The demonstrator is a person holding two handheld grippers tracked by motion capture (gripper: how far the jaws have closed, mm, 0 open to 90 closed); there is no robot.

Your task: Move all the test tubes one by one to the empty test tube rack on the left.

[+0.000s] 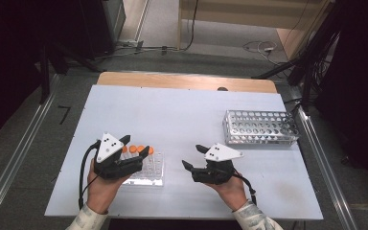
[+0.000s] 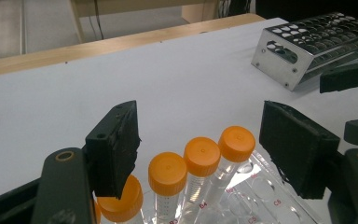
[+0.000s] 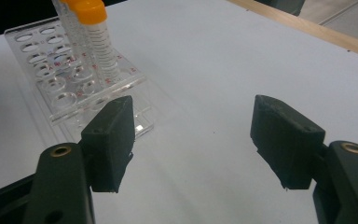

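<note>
White tabletop (image 1: 182,115); left gripper (image 2: 200,140) spread above orange-capped tubes (image 2: 200,156), right gripper (image 3: 193,135) spread, idle. Probably centre one cap between pads before closing.

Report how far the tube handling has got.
Nothing looks moved yet: the metal rack holds no tubes, and four orange-capped tubes stand in the clear rack. In hand: the left gripper hovers open over them. The right gripper is open, holding nothing. Any transfer remains.

Red well codes on clear tube rack (image 2: 261,196), "B4", "C5" legible, others blurred
</note>
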